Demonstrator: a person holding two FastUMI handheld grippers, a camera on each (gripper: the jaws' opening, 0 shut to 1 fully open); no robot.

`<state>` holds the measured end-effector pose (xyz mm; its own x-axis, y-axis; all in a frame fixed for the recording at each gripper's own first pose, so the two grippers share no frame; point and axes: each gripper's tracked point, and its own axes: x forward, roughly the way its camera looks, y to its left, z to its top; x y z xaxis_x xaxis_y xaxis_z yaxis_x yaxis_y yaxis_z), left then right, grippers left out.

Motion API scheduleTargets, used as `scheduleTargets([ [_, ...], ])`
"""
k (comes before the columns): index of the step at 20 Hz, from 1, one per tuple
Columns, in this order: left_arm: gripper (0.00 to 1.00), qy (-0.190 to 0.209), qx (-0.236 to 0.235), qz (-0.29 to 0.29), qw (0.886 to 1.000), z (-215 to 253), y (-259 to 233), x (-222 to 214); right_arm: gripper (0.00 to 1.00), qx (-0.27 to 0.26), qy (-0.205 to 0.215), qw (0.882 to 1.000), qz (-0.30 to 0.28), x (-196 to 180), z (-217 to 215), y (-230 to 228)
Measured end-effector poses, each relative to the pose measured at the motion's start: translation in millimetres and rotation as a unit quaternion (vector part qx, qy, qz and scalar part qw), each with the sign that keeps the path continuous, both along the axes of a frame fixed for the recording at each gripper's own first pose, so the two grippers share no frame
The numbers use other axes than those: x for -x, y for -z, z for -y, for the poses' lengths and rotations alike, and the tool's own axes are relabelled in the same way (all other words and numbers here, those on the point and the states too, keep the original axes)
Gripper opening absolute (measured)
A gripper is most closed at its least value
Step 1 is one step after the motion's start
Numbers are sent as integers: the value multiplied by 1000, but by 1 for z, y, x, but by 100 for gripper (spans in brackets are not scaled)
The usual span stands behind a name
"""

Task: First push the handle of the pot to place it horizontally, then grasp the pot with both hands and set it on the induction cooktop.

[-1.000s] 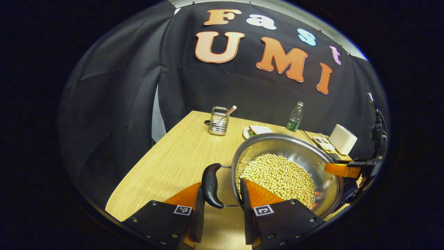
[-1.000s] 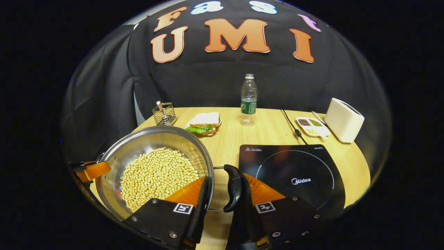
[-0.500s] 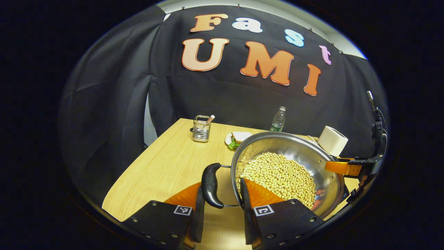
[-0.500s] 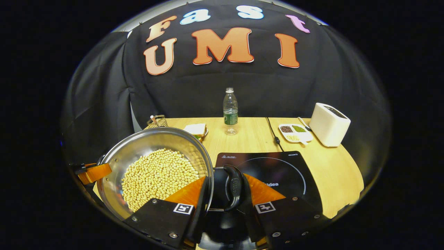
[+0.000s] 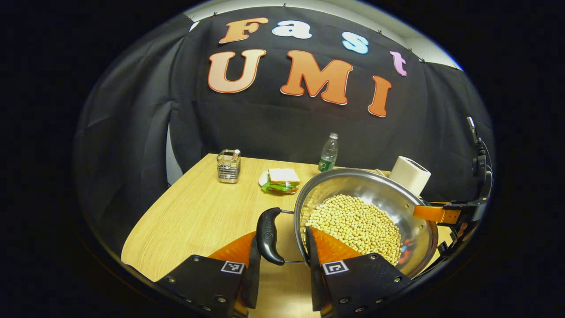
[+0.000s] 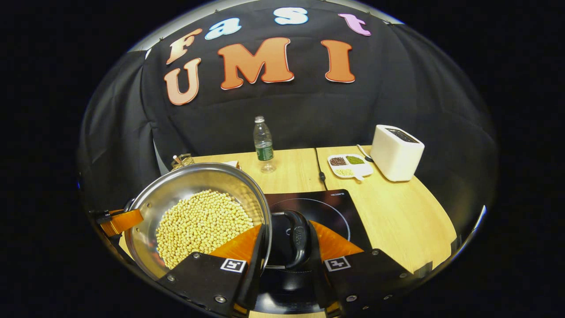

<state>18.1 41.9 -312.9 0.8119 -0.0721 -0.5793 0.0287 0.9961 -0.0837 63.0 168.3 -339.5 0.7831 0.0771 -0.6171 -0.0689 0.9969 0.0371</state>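
A steel pot [image 5: 375, 190] full of soybeans [image 5: 353, 223] hangs in the air between both grippers. My left gripper [image 5: 280, 265] is shut on the pot's black left handle [image 5: 268, 236]. In the right gripper view, my right gripper [image 6: 282, 260] is shut on the black right handle [image 6: 298, 238], with the pot [image 6: 190, 181] to its left. That handle hangs over the black induction cooktop [image 6: 329, 207], whose near part is hidden by the fingers. The right gripper [image 5: 435, 214] shows at the pot's far rim in the left gripper view, and the left gripper [image 6: 119, 221] shows likewise in the right gripper view.
On the wooden table [image 6: 397, 216] stand a water bottle [image 6: 263, 143], a white toaster [image 6: 396, 152], a divided dish of grains [image 6: 348, 165] and the cooktop's cord [image 6: 321, 174]. A sandwich plate [image 5: 280, 180] and a wire holder [image 5: 228, 166] stand at the back left.
Both grippers have carried the pot to the right; its right handle now hangs over the cooktop instead of the bare table. The grips are unchanged.
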Motion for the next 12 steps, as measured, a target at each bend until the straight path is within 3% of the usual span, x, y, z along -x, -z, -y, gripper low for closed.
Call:
scheduleTargets([
  [12, 49, 41, 16, -25, 999, 92, 19, -21, 50, 5, 52, 999, -4, -8, 94, 3],
])
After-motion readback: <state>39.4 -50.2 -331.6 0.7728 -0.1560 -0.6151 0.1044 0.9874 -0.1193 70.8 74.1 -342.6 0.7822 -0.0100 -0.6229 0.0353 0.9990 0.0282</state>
